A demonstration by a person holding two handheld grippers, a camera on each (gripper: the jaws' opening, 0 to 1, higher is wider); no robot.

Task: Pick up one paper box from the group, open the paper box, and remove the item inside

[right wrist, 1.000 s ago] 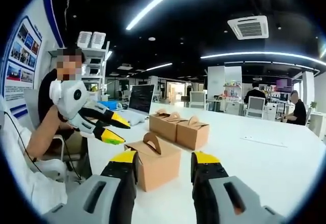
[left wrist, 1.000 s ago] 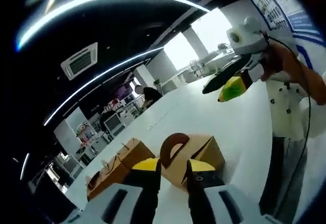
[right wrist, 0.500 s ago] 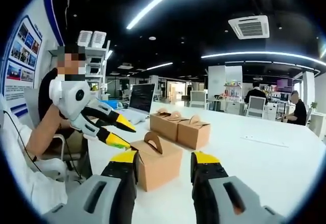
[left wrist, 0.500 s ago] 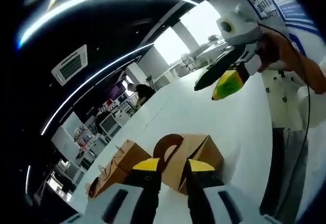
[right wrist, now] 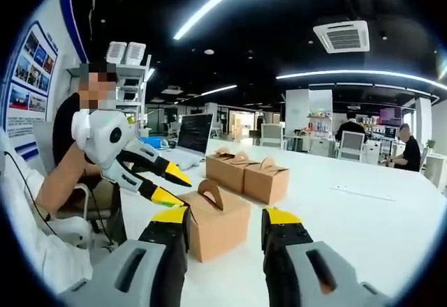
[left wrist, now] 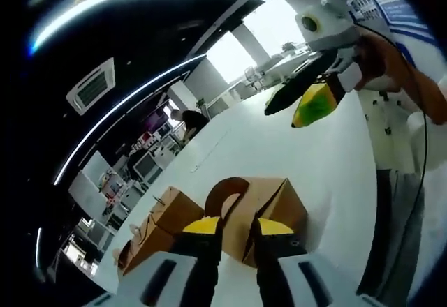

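Fingers of the left gripper [left wrist: 233, 229] stand a narrow gap apart, with the arched handle [left wrist: 225, 195] of the nearest paper box [left wrist: 269, 206] just ahead of their yellow tips and roughly in line with the gap; whether they touch the handle I cannot tell, and nothing is clamped between them. In the right gripper view that same left gripper [right wrist: 171, 185] comes in from the left, its two yellow-tipped fingers parted and angled down at the box's near top edge, very close to it. The right gripper [right wrist: 225, 218] has its fingers set wide, empty, with the box [right wrist: 215, 222] sitting between them in the picture but farther off on the white desk [right wrist: 349, 223]; from the left gripper view it [left wrist: 302, 105] hangs above the desk, well clear of the box, its fingers a little parted.

As for progress, I judge the task barely begun; the box rests flat on the desk, its top closed and handle upright, so picking up, opening and taking out the item all remain. Two more boxes [right wrist: 246, 174] of the same kind stand together behind it, untouched; past them a laptop [right wrist: 190, 139] sits on the desk, and a seated person [right wrist: 73, 139] is beside its left end.
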